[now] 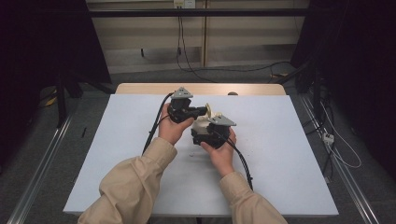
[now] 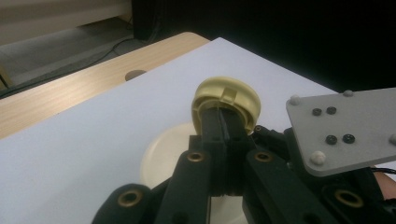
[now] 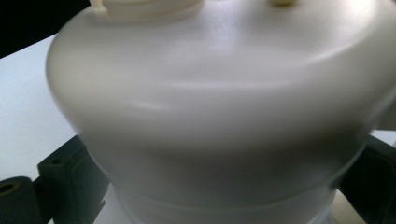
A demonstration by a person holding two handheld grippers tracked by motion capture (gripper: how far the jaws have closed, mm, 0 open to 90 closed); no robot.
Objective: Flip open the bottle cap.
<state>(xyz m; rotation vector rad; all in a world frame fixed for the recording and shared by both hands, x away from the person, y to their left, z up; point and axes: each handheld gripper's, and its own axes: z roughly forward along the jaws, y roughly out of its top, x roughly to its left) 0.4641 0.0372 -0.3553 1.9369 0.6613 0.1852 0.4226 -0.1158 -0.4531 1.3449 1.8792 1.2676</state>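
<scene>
Cream bottle fills the frame, wedged between the right tool's black jaws over white tabletop

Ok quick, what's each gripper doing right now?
Left gripper: closed on the yellowish cap.
Right gripper: holding the cream container between its jaws.

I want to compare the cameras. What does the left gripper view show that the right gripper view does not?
Left gripper view: the left gripper, jaws shut on a yellowish flip cap, the wooden table edge, and the right gripper's grey plate.

Right gripper view: a close, blurred cream bottle body between the right gripper's jaws.

Both: the white table cover.
</scene>
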